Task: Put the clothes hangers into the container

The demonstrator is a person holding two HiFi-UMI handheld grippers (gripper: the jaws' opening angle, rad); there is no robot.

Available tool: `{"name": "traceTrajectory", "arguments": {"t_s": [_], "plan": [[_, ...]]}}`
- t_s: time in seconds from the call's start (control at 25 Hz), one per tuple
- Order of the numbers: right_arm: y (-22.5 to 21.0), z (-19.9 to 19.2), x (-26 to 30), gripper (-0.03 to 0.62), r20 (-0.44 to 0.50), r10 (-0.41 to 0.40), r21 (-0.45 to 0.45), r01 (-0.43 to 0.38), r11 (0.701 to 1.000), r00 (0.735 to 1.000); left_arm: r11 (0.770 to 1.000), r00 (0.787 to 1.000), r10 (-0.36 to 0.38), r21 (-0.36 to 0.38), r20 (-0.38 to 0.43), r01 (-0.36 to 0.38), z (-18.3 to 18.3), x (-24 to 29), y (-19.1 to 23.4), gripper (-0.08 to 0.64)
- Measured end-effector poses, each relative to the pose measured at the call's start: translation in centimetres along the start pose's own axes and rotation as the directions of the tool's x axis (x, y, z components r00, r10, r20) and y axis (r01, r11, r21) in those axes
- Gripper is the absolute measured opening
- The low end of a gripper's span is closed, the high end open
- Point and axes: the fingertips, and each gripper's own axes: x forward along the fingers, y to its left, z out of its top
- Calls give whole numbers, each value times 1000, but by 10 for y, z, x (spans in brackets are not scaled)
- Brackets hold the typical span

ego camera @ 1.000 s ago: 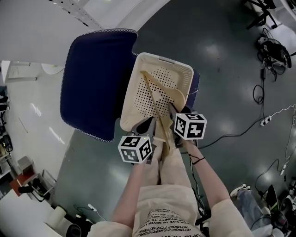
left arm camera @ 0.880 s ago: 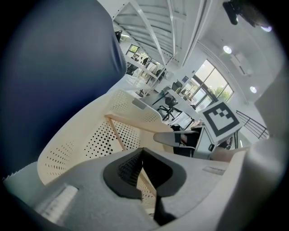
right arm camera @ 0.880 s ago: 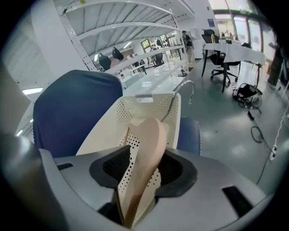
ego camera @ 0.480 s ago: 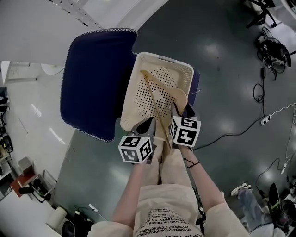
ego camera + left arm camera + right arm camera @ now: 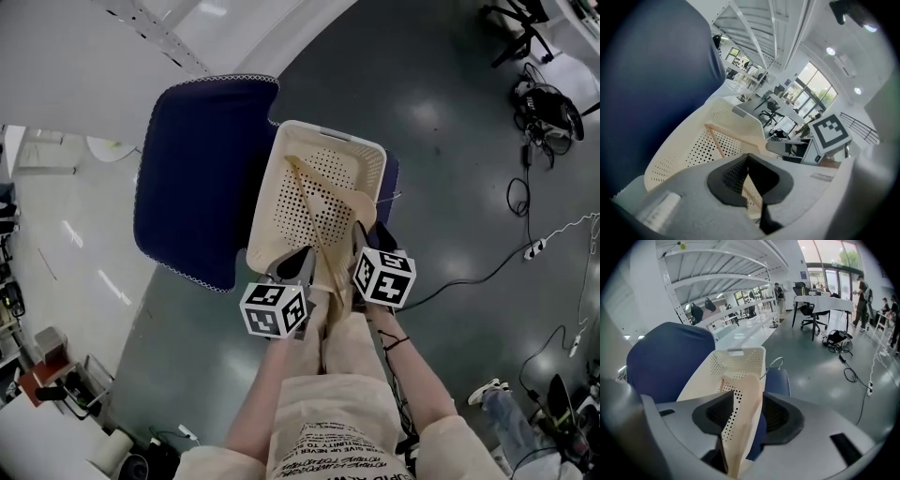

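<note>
A wooden hanger (image 5: 312,211) lies slanted in the cream perforated basket (image 5: 319,127), its near end sticking out over the front rim. My left gripper (image 5: 296,265) is at that rim, its pads nearly together on the hanger's thin bar (image 5: 717,143). My right gripper (image 5: 367,234) is beside it on the right. Its jaws stand apart around the hanger's broad shoulder (image 5: 743,399), with a gap showing on the right side. The metal hook (image 5: 776,363) pokes past the basket's right wall (image 5: 761,357).
The basket rests on a navy cushioned seat (image 5: 197,169). Cables (image 5: 525,187) and a power strip (image 5: 536,247) lie on the grey floor to the right. My legs are just below the grippers. White shelving stands at the upper left, with desks and chairs far off.
The right gripper's marker cube has turned and drawn back a little from the basket. The hanger and the left gripper have kept their places.
</note>
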Motion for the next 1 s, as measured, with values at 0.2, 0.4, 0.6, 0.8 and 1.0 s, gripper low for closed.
{"name": "traceTrajectory", "arguments": {"t_s": [0.2, 0.4, 0.6, 0.8, 1.0], "plan": [[10, 15, -23, 63, -6, 44, -123, -45, 991, 999, 997, 998, -46, 55, 34, 45, 20, -24, -22, 21], [30, 43, -44, 8, -24, 176, -235, -176, 956, 984, 987, 992, -100, 135, 71, 90, 51, -34, -47, 21], [45, 77, -87, 3, 8, 315, -234, -304, 923, 949, 969, 982, -140, 221, 124, 110, 89, -59, -66, 21], [71, 110, -128, 3, 82, 406, -251, -375, 892, 910, 960, 960, -163, 259, 227, 102, 127, -95, -79, 21], [102, 155, -169, 3, 171, 498, -315, -432, 845, 850, 937, 929, -201, 336, 311, 90, 172, -121, -98, 21]]}}
